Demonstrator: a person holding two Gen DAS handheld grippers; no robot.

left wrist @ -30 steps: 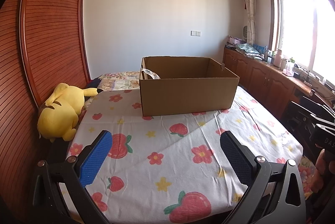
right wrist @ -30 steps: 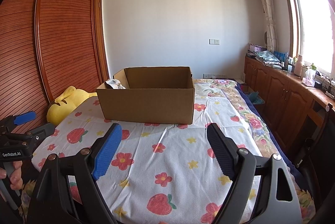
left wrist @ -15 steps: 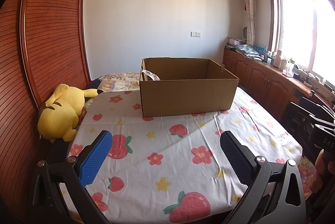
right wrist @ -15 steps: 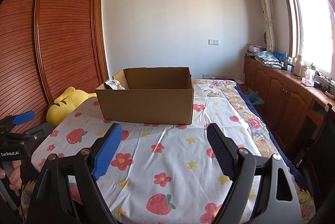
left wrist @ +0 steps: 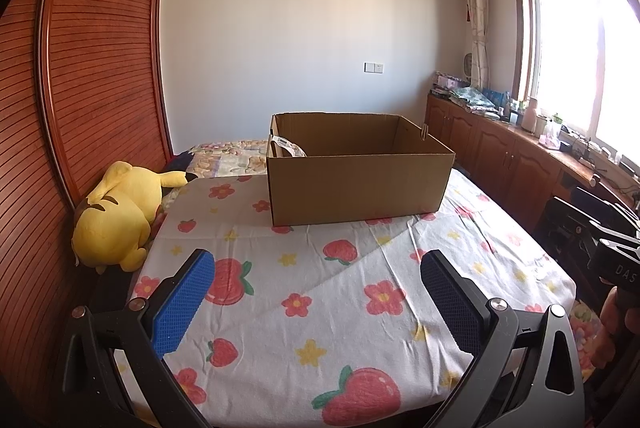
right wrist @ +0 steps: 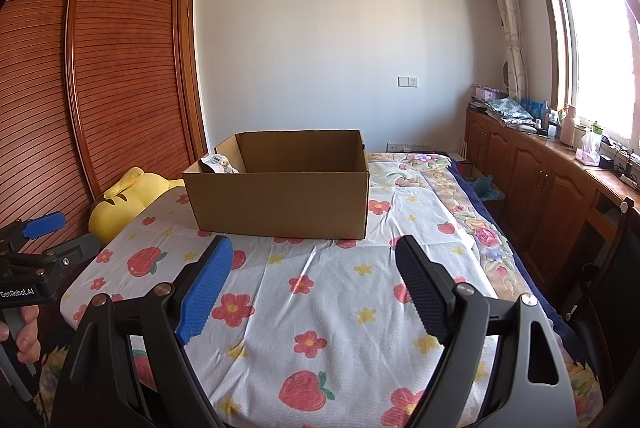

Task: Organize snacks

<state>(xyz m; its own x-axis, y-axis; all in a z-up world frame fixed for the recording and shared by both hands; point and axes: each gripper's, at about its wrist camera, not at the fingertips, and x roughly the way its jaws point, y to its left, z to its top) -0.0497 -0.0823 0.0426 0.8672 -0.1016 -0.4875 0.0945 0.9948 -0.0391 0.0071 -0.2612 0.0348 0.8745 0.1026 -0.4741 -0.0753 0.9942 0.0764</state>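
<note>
With both my left tongs (left wrist: 316,302) and right tongs (right wrist: 314,284) spread empty, I judge the snack packet (right wrist: 219,164) in the cardboard box (right wrist: 280,202) light and crinkly, best pinched by its top edge.

Both wrist views look level across the bed (left wrist: 320,328) toward 12 o'clock, sharing the cardboard box (left wrist: 356,188) (right wrist: 280,204), well apart from both.

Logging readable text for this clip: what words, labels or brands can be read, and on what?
"GenRobot.AI": on the left gripper body, right wrist view.
"DAS", cut off at the frame edge: on the right gripper body, left wrist view.
Snack packet label in the cardboard box: too small to read.
</note>
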